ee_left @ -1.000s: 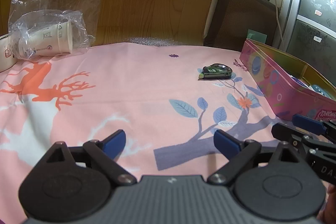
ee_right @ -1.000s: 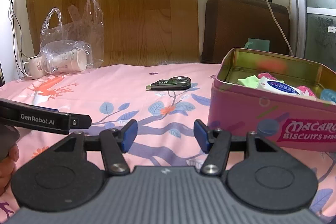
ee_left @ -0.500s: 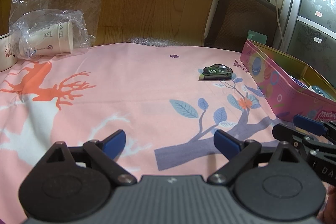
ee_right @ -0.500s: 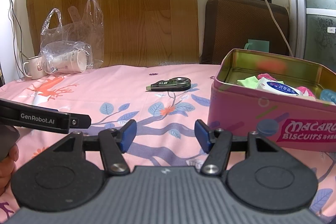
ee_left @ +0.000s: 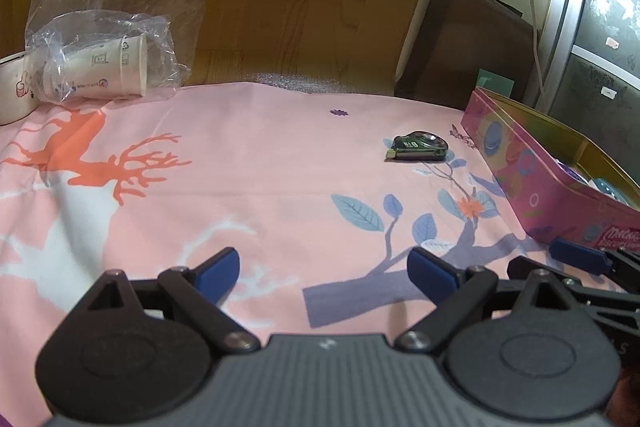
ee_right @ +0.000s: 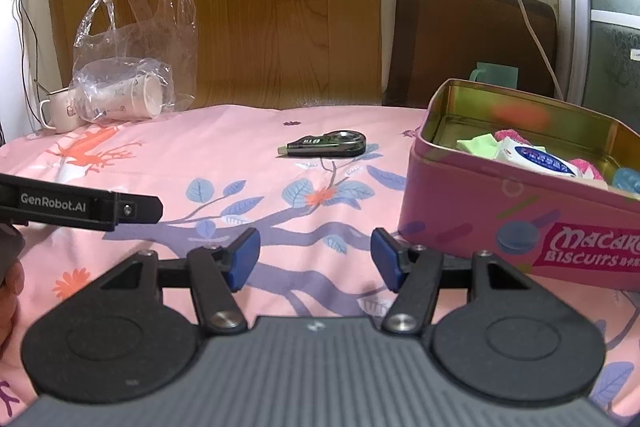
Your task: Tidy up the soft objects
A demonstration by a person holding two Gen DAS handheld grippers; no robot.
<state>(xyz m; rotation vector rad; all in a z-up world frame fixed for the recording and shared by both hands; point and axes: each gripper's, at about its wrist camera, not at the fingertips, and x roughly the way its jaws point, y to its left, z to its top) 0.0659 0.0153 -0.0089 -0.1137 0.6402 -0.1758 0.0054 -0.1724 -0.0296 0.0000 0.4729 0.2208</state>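
Left wrist: left gripper (ee_left: 322, 269) jaws apart, nothing between them, low over the cloth (ee_left: 248, 163). One tape dispenser (ee_left: 418, 146) lies near the tin (ee_left: 516, 167), not touching it. One bagged paper cup (ee_left: 108, 75) and one mug (ee_left: 10, 93) far left.

Right wrist: right gripper (ee_right: 316, 259) spread, empty, just beside the tin's near wall. Soft items sit inside the tin: one green cloth (ee_right: 478, 143), one tissue pack (ee_right: 536, 157), pink fabric (ee_right: 508, 135), count unclear, plus something blue (ee_right: 626, 179) at the edge. Likely light, limp, compressible; pinch at a fold or the pack's middle. None visible loose on the cloth.
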